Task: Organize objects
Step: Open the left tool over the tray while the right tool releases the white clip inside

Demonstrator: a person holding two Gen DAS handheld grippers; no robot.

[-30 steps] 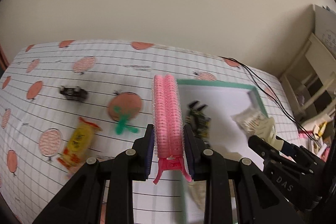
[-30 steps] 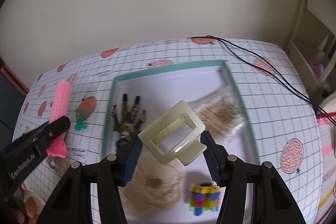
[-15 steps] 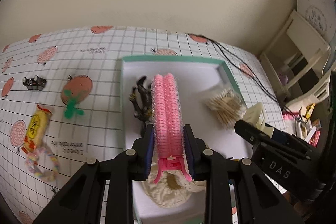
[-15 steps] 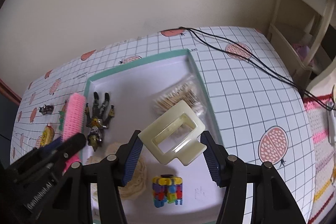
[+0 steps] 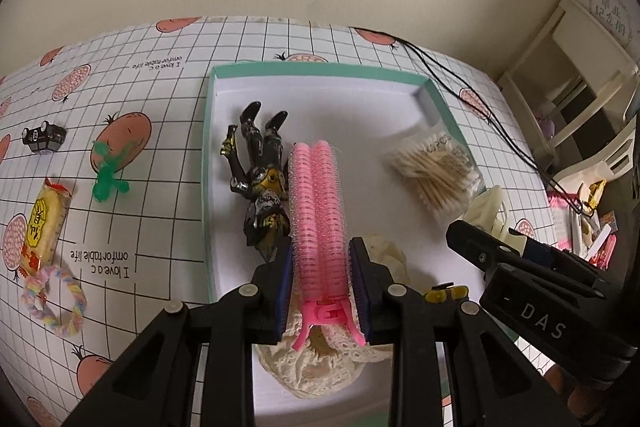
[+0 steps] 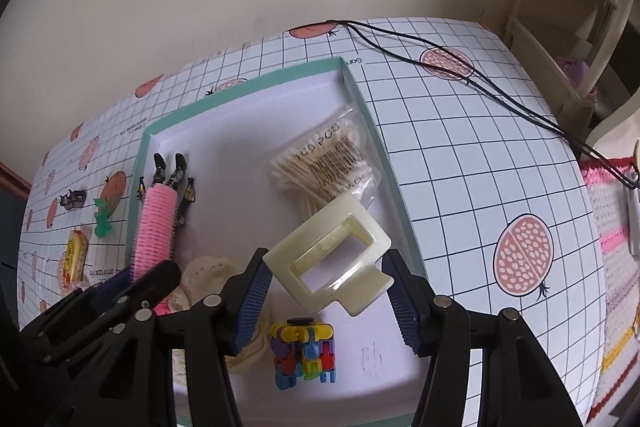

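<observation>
My left gripper point(image 5: 320, 259) is shut on a pink hair roller clip point(image 5: 318, 211) and holds it above the teal-rimmed tray point(image 5: 320, 70). Under it lie a black and gold action figure point(image 5: 260, 179) and a cream lace scrunchie point(image 5: 320, 363). My right gripper point(image 6: 326, 289) is shut on a cream claw hair clip point(image 6: 328, 255) above the tray's point(image 6: 248, 83) right half. A bag of cotton swabs point(image 6: 324, 163) and a colourful block toy point(image 6: 304, 353) lie in the tray below it. The pink hair roller clip point(image 6: 154, 227) shows at left in the right wrist view.
On the checked tablecloth left of the tray lie a small black toy point(image 5: 43, 139), a green figure point(image 5: 108, 179), a yellow snack packet point(image 5: 42, 227) and a pastel hair tie point(image 5: 56, 299). Black cables point(image 6: 480, 87) cross the table right of the tray. Cream shelving point(image 5: 568, 75) stands at the far right.
Both grippers have moved right and over the tray with their clips still held. The left gripper came from above the tablecloth to above the figure and scrunchie.
</observation>
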